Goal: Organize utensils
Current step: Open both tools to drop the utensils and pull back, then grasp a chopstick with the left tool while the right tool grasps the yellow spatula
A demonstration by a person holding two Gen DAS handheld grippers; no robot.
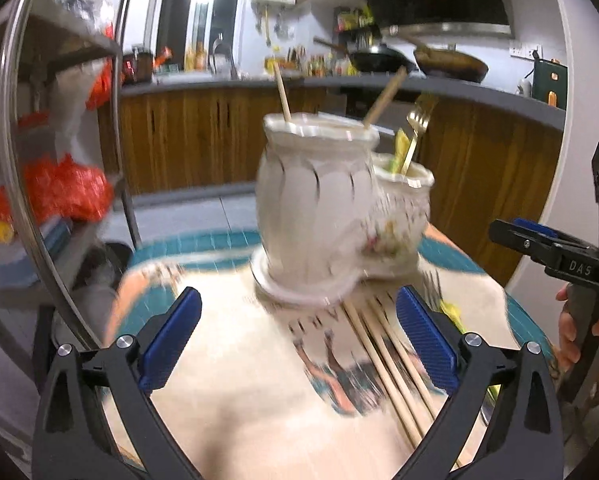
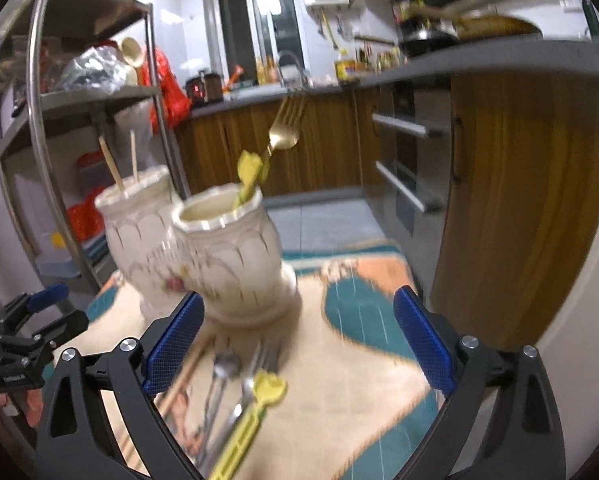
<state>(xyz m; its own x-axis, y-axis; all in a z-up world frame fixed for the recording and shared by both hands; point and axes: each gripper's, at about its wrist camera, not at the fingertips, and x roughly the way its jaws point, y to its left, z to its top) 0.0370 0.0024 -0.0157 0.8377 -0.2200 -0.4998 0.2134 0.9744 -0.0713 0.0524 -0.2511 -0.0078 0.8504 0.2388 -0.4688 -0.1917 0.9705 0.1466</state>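
Loose chopsticks [image 1: 383,356], a spoon [image 2: 219,376], a fork [image 2: 259,356] and a yellow-handled utensil [image 2: 255,408] lie on a patterned cloth [image 1: 235,360], just in front of two cream ceramic holders. The left holder [image 1: 315,200] carries two chopsticks; the right holder [image 2: 231,256], touching it, carries a gold fork [image 2: 283,132]. Left gripper [image 1: 299,332] and right gripper [image 2: 297,336] both stand wide with nothing between the pads. Bare cloth lies to the right; beyond its edge are tiled floor, a metal rack [image 2: 59,92] and wooden cabinets [image 2: 511,200].

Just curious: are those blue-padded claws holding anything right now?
No. The left gripper and right gripper are both open and empty, above loose chopsticks and cutlery.
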